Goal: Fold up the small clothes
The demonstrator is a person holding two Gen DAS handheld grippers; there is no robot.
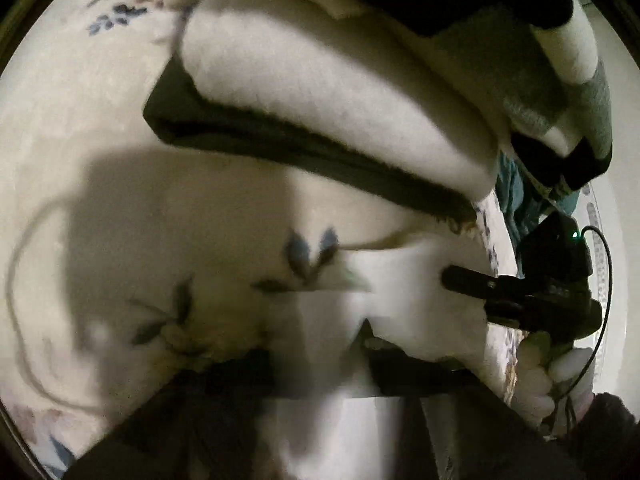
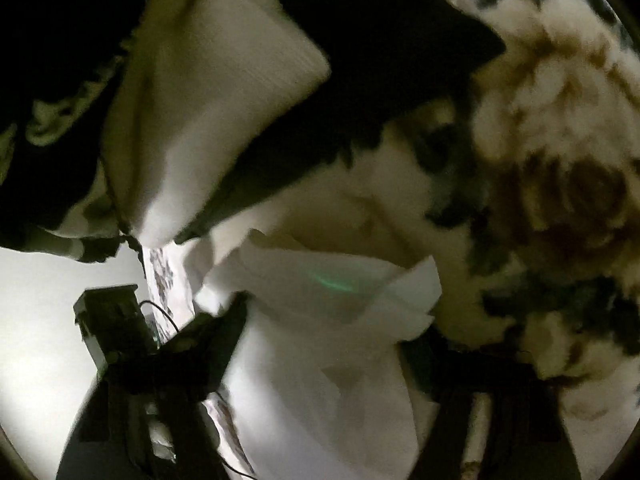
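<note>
Holding a white cloth (image 2: 320, 360) between both tongs, grip unclear through blur.
Only the left view shows the folded stack (image 1: 320, 92), lying upper-left to lower-right on the floral bed (image 1: 80, 120).

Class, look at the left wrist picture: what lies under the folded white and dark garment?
The floral sheet shows beside and below the folded garment. Whatever lies directly under it is covered.

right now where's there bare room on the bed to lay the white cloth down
The widest bare patch of floral bedspread lies left of the folded white-and-dark stack, running toward the blue flower print. A thin cord loops along its edge. It is crowded on the right: the folded pile, the right gripper and the white cloth.
</note>
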